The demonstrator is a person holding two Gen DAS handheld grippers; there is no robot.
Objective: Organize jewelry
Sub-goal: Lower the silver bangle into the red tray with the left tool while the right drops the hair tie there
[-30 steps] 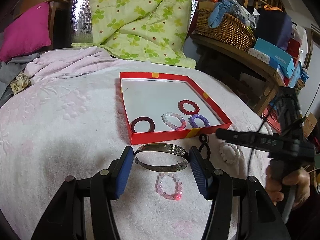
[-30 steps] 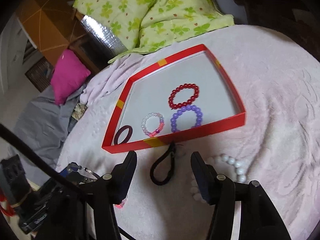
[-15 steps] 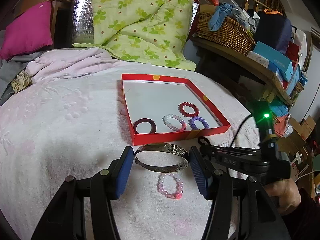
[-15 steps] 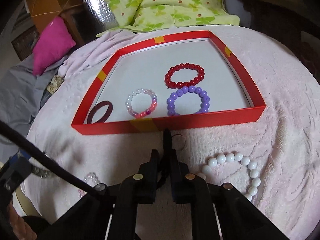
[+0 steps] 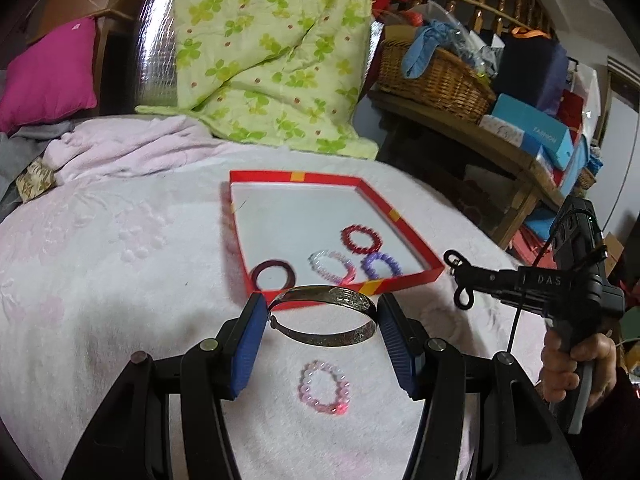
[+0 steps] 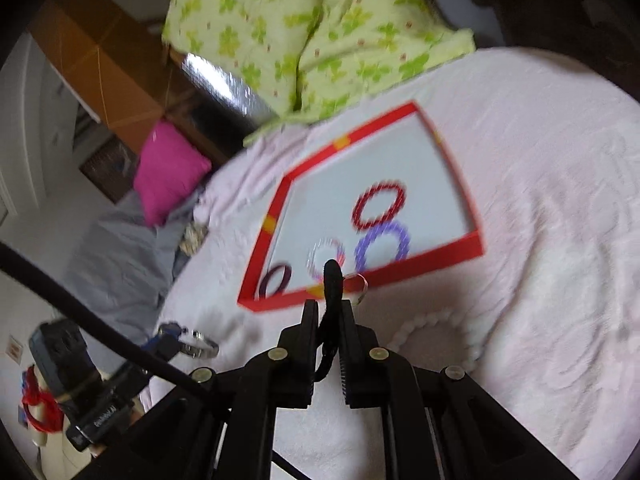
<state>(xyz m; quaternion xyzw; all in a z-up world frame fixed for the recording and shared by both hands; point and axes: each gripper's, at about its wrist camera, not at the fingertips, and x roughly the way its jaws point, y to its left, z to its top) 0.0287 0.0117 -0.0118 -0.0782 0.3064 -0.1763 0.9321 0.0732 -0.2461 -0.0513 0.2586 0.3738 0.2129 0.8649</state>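
A red-rimmed tray [image 5: 400, 280] [image 6: 424, 260] on the pink blanket holds a dark red ring [image 5: 273, 276], a pink-clear bead bracelet [image 5: 330, 266], a purple one [image 5: 382, 265] and a red one [image 5: 360, 238]. My left gripper [image 5: 322, 320] is shut on a silver bangle [image 5: 324, 316], held above the blanket just before the tray. My right gripper [image 6: 328, 316] [image 5: 460, 280] is shut on a black hair tie [image 6: 332, 300], lifted near the tray's front right corner. A pink bead bracelet [image 5: 324, 386] lies on the blanket below the bangle. A white bead bracelet [image 6: 436, 340] lies right of my right gripper.
A green floral quilt [image 5: 272, 52] and a magenta pillow [image 5: 48, 72] lie behind the tray. A wooden shelf with a wicker basket [image 5: 432, 76] and boxes stands at the right.
My right gripper closed on the black hair tie and lifted it off the blanket. My left gripper has raised the silver bangle off the blanket toward the tray.
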